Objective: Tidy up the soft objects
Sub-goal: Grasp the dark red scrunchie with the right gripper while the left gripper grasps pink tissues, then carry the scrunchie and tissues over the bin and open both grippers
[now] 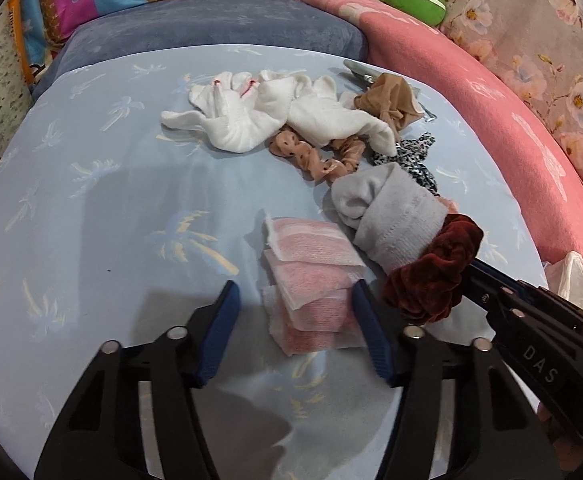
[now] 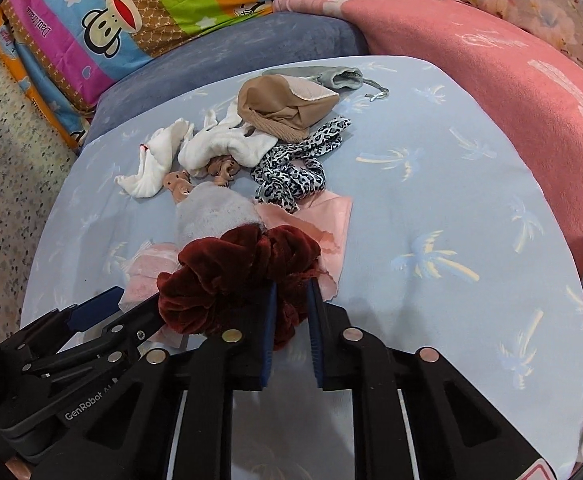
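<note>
My right gripper (image 2: 292, 286) is shut on a dark red velvet scrunchie (image 2: 235, 280), lifted just above the bed; the same scrunchie (image 1: 435, 268) shows at the right of the left wrist view. My left gripper (image 1: 295, 292) stands open over a stack of pink-and-white cloths (image 1: 315, 280), its right finger at their edge. A grey sock (image 1: 391, 212) lies behind the scrunchie. Farther back lie white socks (image 1: 275, 112), a peach dotted scrunchie (image 1: 315, 156), a leopard-print scrunchie (image 2: 291, 164) and tan stockings (image 2: 287, 108).
Everything lies on a light blue sheet with palm prints (image 2: 431, 208). A pink blanket (image 2: 491, 80) rises along the right, a blue cushion (image 1: 211, 24) and striped cartoon bedding (image 2: 131, 8) at the back. A small grey pouch (image 2: 331, 76) lies far back.
</note>
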